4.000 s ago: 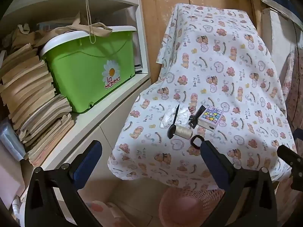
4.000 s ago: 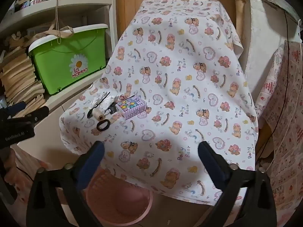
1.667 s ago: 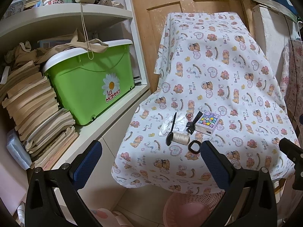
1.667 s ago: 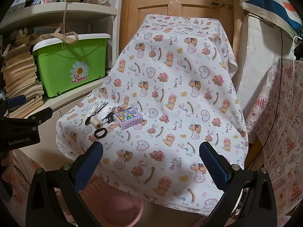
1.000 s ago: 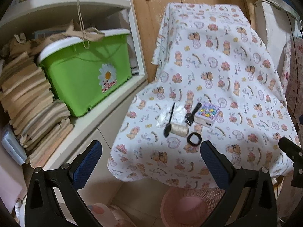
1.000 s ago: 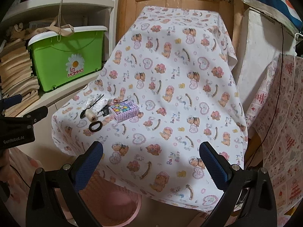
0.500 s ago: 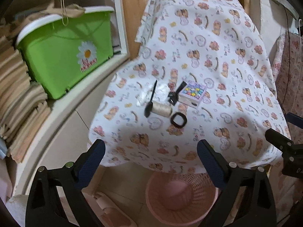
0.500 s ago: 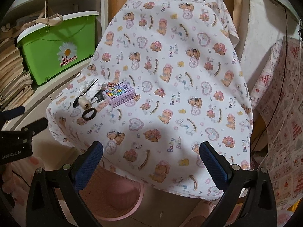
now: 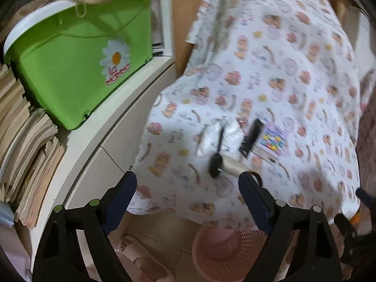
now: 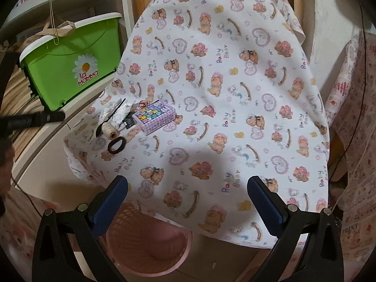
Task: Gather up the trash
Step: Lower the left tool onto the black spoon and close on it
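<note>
- While both tongs are being held spread and empty, the left tongs (image 9: pixel 185 188) low in front of the patterned tablecloth (image 10: pixel 223 75) and the right tongs (image 10: pixel 186 188) over its near edge, nothing is being pinched, so any trash is being left where it lies.
- The likely trash, a crumpled clear wrapper (image 10: pixel 115 111), is lying on the tabletop just left of the purple box (image 10: pixel 154 117), under a black spoon (image 10: pixel 110 118); the spoon is being risked as an accidental catch if the wrapper is being closed on from above.
- A thread spool (image 10: pixel 110 131) is resting just in front of the wrapper, toward the near edge from the box; being round, it is liable to be nudged and sent rolling off the cloth.
- A black ring (image 10: pixel 116 146) and a black clip (image 10: pixel 128 122) are lying close beside the box, so non-trash is being exposed to a mistaken pick.
- The cloth is hanging loose over the edge; it is being risked as a snag, dragging everything toward the floor.
- The pink basket (image 10: pixel 145 242) is standing on the floor below the box, partly under the cloth overhang, so a release made too early is being risked as a miss.
- The left wrist view is being blurred, so fine positions there cannot be told.
</note>
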The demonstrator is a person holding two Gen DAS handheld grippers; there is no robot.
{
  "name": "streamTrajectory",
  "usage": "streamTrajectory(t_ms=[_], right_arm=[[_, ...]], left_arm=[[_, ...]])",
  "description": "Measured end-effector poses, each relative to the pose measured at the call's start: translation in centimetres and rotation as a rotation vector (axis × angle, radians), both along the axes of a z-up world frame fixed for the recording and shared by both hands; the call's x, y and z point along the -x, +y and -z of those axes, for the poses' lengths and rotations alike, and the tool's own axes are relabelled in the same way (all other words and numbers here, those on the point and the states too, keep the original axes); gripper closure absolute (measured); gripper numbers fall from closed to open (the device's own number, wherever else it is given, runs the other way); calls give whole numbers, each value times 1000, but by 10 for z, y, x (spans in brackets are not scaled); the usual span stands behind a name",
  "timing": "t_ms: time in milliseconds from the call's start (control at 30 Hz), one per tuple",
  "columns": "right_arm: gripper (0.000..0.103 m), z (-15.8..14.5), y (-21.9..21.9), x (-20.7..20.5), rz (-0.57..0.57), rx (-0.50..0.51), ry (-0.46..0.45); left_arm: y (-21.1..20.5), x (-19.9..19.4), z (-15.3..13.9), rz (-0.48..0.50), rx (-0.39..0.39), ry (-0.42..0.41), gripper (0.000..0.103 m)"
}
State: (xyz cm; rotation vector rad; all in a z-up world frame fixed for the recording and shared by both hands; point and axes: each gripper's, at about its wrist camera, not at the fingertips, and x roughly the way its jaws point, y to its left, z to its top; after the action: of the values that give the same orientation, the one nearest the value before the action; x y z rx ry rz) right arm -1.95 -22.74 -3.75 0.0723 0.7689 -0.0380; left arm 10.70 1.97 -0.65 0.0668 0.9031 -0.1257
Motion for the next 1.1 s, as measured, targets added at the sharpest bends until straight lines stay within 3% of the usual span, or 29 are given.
streamTrajectory(t_ms=[133,233,300,400,500,567,733,767,800,833,933,1000,1100], right_arm=[[1,-2,3,-1,6,13,-22],[1,-11,9,-1,-4,40,-79],[2,-13,16,-4,-23,66,-96],[8,-7,22,-12,-44,74,-69],[9,0,24,-21,-49,55,-36],[9,3,25,-24,-50,49,-30],[9,8,28,-34,-41,46,-19],[9,9,29,-37,-41,38,-13],[9,10,30,-39,-41,28,-8],[9,11,31,-41,-42,21,-5],[9,13,38,-45,-49,19,-2],[9,15,42,-48,-57,23,-2],[11,18,49,-51,-73,6,5]], left_arm=[[9,-15,12,-17,65,59,24],[6,-34,23,16,164,151,31],[1,-47,32,34,196,206,41],[-3,-60,48,32,202,246,57],[-3,-73,68,73,291,309,64],[-4,-80,74,72,310,339,64],[-6,-80,78,53,309,326,61],[-6,-79,78,57,319,326,69],[-6,-80,78,71,336,329,84],[-7,-79,78,88,351,336,84],[-12,-70,70,113,296,291,91],[-11,-66,66,114,276,266,101],[-4,-63,63,104,317,273,103]])
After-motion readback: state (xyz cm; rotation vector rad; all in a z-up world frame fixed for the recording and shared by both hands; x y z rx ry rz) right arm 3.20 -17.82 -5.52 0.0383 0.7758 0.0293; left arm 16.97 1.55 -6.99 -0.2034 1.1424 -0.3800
